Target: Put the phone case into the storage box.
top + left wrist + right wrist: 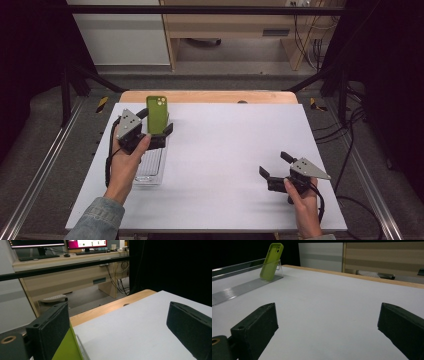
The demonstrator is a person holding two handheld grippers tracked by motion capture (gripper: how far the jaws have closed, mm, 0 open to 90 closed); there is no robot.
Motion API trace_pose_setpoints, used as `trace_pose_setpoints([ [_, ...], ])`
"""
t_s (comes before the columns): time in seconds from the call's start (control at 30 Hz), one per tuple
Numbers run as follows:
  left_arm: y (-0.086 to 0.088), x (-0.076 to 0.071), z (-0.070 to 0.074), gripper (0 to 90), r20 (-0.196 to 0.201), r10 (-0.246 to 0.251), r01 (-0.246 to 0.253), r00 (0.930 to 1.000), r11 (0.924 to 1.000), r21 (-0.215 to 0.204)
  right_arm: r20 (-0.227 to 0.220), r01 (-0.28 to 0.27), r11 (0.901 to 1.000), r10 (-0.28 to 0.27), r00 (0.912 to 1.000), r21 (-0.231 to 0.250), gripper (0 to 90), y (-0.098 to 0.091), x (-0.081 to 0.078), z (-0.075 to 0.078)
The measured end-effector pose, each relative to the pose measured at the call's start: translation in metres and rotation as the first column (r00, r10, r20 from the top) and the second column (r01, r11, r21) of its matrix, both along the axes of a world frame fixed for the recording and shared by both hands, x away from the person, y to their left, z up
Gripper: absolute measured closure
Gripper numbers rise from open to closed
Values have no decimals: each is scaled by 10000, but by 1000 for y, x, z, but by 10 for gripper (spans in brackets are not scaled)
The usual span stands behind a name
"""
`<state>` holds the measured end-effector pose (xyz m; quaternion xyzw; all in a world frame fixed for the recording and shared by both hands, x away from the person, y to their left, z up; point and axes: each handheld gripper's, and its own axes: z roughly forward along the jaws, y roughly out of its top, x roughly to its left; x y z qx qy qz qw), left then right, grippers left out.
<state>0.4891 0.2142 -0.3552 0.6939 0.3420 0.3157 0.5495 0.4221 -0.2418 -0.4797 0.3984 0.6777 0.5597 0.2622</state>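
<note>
I see the green phone case (157, 114) standing nearly upright at the upper left of the high view, propped at the far end of a clear plastic rack (150, 169) that runs down toward the person's left hand (126, 161). My left gripper (158, 131) sits right at the case with its jaws spread wide. In the left gripper view the case (67, 348) shows as a smooth matte green slab at the bottom left, pressed close against the inner face of the left-hand jaw, while the other jaw stands well apart at the right edge, so nothing is clamped. A thin clear edge of the rack (81, 347) runs just beside the case there.

My right gripper (273, 164) rests at the lower right of the high view, well apart from the case, jaws spread and holding nothing, with the right hand (303, 200) behind it. In the right gripper view the case (272, 261) leans back at the upper left on the ribbed, glassy rack (239, 289), its camera cutout at the top.

The table (235, 150) is a flat white sheet with a pale wooden strip along its far edge, bare between the two grippers. Beyond it are black frame bars, a wooden desk and trailing cables.
</note>
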Motion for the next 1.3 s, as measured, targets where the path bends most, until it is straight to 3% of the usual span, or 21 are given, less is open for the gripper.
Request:
trace_pose_setpoints([
  [0.27, 13, -6, -1, 40, 64, 67, -66, 10000, 9998, -211, -29, -26, 10000, 26, 10000, 7, 31, 0, 0, 0],
  [0.73, 21, -20, -2, 30, 345, 78, -61, 9994, 9987, -508, -20, -43, 10000, 43, 10000, -8, 31, 1, 0, 0],
  [1.3, 35, -35, -19, 24, 391, 247, -217, 9989, 9968, -766, -27, -58, 10000, 58, 10000, -24, 30, 1, 0, 0],
])
